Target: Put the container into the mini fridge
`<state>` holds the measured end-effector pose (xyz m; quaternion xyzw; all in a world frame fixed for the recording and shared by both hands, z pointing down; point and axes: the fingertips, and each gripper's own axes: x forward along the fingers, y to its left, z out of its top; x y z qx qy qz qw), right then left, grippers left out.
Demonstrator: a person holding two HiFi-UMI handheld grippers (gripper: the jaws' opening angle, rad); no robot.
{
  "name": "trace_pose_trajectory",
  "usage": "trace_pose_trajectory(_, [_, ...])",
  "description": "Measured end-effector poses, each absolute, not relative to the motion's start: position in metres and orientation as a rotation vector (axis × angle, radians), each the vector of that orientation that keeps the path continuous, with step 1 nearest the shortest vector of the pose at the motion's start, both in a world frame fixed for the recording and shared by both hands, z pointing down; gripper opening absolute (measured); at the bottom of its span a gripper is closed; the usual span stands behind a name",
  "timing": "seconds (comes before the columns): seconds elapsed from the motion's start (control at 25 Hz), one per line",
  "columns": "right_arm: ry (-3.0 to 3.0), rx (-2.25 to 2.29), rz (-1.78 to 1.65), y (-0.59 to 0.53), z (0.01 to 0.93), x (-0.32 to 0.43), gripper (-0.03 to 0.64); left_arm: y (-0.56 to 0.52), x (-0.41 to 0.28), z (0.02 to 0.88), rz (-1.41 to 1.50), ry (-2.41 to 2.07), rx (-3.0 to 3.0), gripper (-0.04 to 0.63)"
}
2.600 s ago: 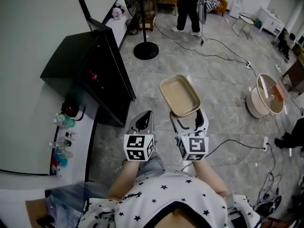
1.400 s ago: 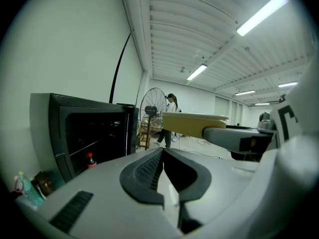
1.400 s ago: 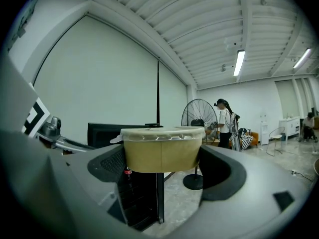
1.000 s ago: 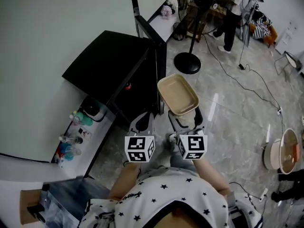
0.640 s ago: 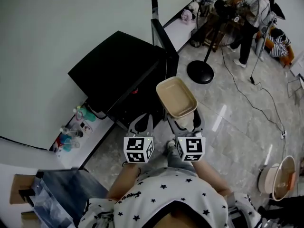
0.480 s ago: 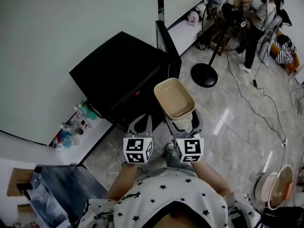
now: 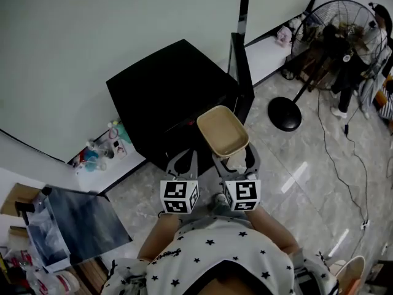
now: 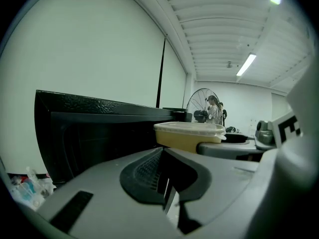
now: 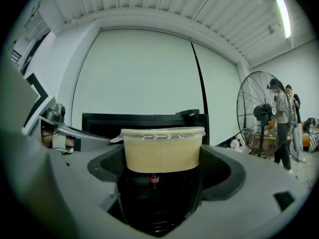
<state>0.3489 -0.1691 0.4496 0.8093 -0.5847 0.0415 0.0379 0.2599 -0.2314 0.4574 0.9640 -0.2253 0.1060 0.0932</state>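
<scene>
A beige container with a clear lid is held level in my right gripper, whose jaws are shut on its near end. In the right gripper view the container fills the space between the jaws. The black mini fridge stands just beyond it, its door open on the right. A small cola bottle shows inside the fridge. My left gripper is shut and empty, beside the right one. From the left gripper view the container is to the right.
A standing fan with a round base is at the right, with a person beside it. Small bottles sit on a low white ledge left of the fridge. A grey box lies lower left. A cable crosses the floor.
The view has swung round and closer, so the fridge now lies straight ahead of both grippers. The container stays in the right gripper; the left one stays shut.
</scene>
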Motion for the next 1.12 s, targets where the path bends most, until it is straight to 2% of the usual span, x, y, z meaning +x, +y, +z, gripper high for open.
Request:
trace_pose_trajectory(0.44, [-2.029, 2.272, 0.147, -0.222, 0.463, 0.345, 0.459, -0.255, 0.247, 0.464, 0.28, -0.93, 2.771, 0.012])
trace_pose_trajectory(1.12, [-2.226, 2.03, 0.192, -0.275, 0.487, 0.329, 0.459, -0.27, 0.188, 0.479, 0.257, -1.319, 2.542, 0.012])
